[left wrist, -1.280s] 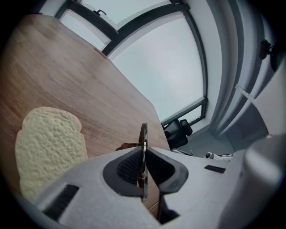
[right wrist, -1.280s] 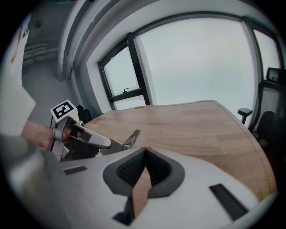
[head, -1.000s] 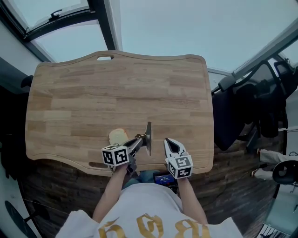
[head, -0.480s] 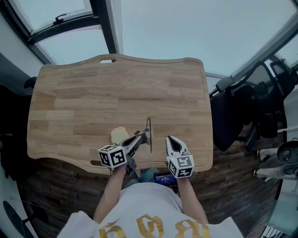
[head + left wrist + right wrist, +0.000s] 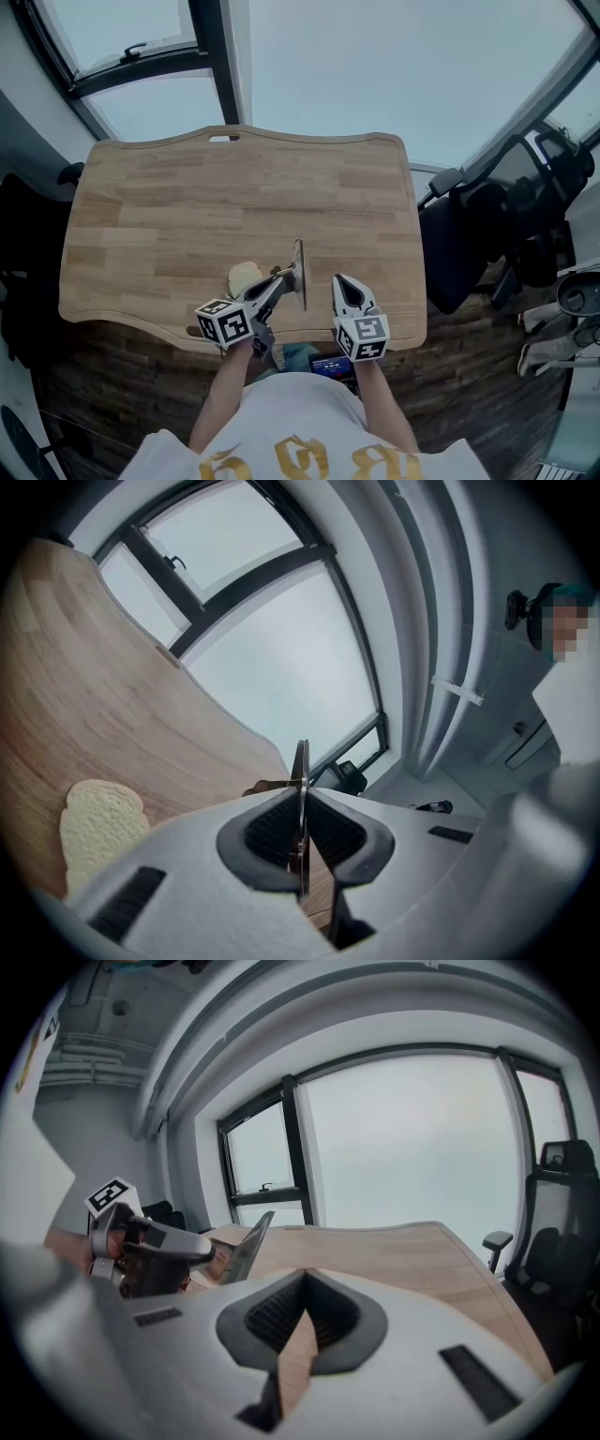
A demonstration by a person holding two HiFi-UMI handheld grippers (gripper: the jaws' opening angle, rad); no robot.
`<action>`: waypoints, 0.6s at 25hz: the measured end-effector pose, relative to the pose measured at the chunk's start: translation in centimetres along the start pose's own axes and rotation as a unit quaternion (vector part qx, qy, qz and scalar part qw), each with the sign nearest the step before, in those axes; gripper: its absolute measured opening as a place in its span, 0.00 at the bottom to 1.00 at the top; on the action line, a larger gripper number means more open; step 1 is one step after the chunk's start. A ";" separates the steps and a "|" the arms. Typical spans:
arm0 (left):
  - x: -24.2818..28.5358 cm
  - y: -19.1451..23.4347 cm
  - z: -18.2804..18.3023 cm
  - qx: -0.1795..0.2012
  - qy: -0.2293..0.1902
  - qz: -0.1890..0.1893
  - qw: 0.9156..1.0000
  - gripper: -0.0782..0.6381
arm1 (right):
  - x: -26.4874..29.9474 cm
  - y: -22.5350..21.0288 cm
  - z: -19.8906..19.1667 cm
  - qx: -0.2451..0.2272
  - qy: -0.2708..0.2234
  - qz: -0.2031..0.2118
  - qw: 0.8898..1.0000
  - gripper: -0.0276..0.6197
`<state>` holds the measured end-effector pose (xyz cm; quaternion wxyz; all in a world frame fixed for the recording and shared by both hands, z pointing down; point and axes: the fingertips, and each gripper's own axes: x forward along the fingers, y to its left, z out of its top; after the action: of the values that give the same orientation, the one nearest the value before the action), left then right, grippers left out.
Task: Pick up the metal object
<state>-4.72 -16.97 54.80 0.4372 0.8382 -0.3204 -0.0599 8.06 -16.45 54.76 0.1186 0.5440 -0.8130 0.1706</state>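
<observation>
Our left gripper's (image 5: 300, 808) jaws are clamped on the thin flat grey metal plate (image 5: 300, 759). The plate stands on edge between the pads, above the near part of the light wooden table (image 5: 234, 187). Our right gripper's (image 5: 302, 1286) jaws are together with nothing between them, just beside the plate. A pale bread-slice-shaped piece (image 5: 244, 276) lies on the table next to the left gripper.
</observation>
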 end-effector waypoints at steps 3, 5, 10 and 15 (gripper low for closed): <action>-0.5 -1.0 0.6 0.005 -0.013 -0.013 1.000 0.16 | -0.9 0.2 1.7 0.030 -0.027 -0.003 0.999 0.06; -0.8 -1.7 0.9 0.012 -0.018 -0.018 1.000 0.16 | -1.3 0.3 2.5 0.037 -0.040 -0.005 0.998 0.06; -1.9 -3.3 1.5 0.032 -0.049 -0.040 0.997 0.16 | -2.1 0.9 2.9 0.035 -0.049 -0.004 0.998 0.06; -2.6 -4.2 1.5 0.035 -0.060 -0.048 0.996 0.16 | -3.1 1.2 2.9 0.030 -0.055 -0.005 0.998 0.06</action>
<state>-5.29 -14.75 50.22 0.3844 0.8623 -0.3074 -0.1193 8.09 -14.60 50.78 0.0584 0.5601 -0.8100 0.1637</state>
